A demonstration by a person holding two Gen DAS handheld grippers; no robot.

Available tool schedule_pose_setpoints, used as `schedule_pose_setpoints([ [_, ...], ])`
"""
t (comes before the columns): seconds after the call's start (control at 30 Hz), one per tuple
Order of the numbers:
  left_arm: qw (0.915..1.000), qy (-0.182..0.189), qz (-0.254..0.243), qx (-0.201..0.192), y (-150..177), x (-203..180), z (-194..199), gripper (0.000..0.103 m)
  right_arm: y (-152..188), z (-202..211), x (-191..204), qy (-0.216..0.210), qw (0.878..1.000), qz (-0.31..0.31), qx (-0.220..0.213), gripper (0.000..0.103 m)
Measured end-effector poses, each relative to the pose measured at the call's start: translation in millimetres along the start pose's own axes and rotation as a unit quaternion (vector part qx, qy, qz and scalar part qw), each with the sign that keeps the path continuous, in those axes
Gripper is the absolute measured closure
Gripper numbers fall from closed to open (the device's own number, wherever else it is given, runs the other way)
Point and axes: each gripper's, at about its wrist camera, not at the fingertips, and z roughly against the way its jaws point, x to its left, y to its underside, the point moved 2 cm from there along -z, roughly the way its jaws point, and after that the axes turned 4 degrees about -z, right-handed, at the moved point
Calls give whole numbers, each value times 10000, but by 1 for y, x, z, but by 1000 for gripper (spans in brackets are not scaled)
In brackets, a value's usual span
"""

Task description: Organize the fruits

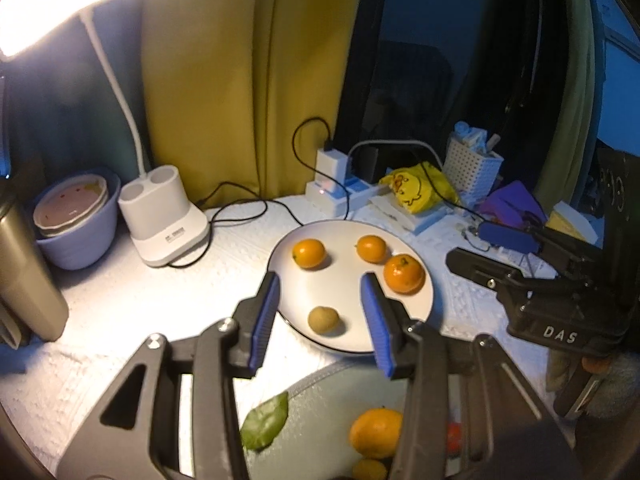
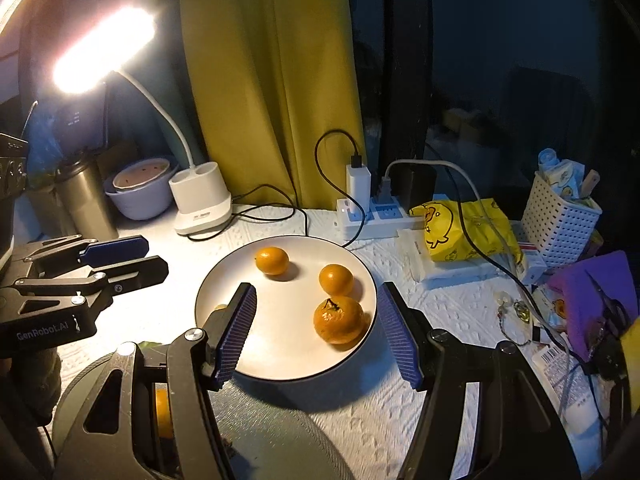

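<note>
A white plate (image 1: 344, 236) (image 2: 224, 276) holds two small oranges (image 1: 308, 253) (image 1: 372, 249), a stemmed tangerine (image 1: 403, 274) (image 2: 338, 320) and a small brownish-green fruit (image 1: 323, 320). My left gripper (image 1: 321, 280) hovers above the plate's near side, open, with nothing between its blue pads. My right gripper (image 2: 316, 292) hangs over the plate's near edge, wide open and empty. In front of the plate, a grey bowl (image 1: 320, 396) (image 2: 280, 440) contains a green leaf (image 1: 266, 422) and more oranges (image 1: 376, 432). Each gripper shows at the side of the other's view (image 1: 480, 250) (image 2: 154, 258).
A lit desk lamp (image 2: 200, 204) stands at the back left, beside a lavender bowl (image 2: 140, 200) and a steel flask (image 2: 86, 196). A power strip with cables (image 2: 368, 212), a yellow packet (image 2: 468, 228), a white basket (image 2: 560, 224) and purple cloth (image 2: 588, 296) crowd the right. Yellow curtain (image 2: 272, 80) behind.
</note>
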Motion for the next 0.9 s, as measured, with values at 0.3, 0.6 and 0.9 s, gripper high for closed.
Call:
schedule_pose_setpoints([
  [0.3,9998,11,-23,-198,2,-5,32,59,5,30,6,3,10000,-29,-94,37],
  [0.6,9996,17,-2,-273,14,-10,59,59,12,56,13,-1,9999,-28,-142,37],
  [0.9,9997,109,108,-178,38,-14,78,59,20,75,25,-50,9998,26,-169,37],
])
